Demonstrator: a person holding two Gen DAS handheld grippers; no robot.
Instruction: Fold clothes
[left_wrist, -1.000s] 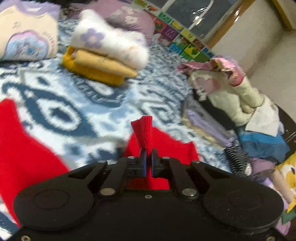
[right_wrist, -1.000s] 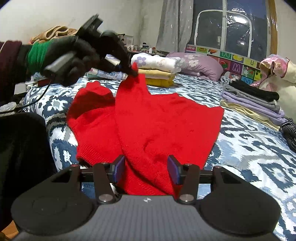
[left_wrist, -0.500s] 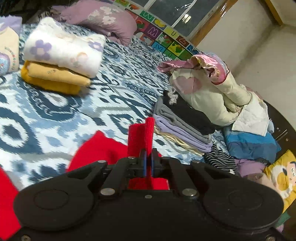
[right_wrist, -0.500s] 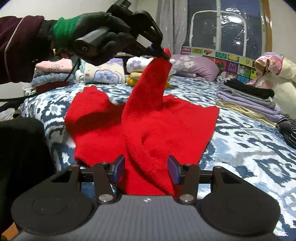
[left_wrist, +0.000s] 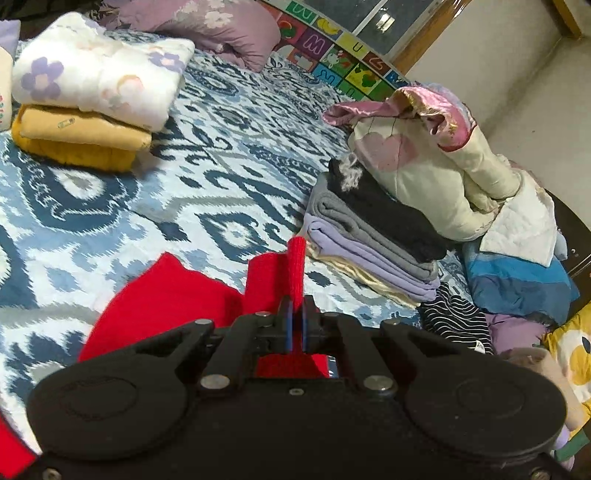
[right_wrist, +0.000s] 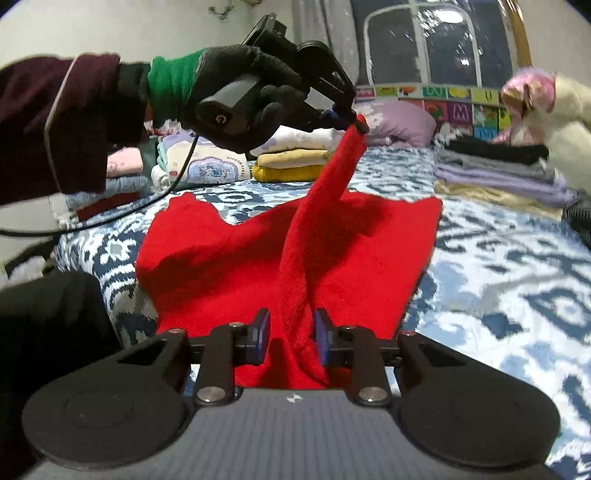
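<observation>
Bedspread (right_wrist: 517, 266) below, gloved left hand (right_wrist: 240, 99) lifts sweater (right_wrist: 258, 266).

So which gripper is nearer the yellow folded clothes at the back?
Left. The left gripper holds the red sweater's sleeve up near the yellow folded clothes; the right gripper is at the near edge.

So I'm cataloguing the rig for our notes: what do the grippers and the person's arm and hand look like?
Both grippers, left gripper and right gripper, are black with round pivot discs, silver screws and blue pads. The left hand wears a black glove with a green cuff under a maroon sleeve; a black cable trails.
</observation>
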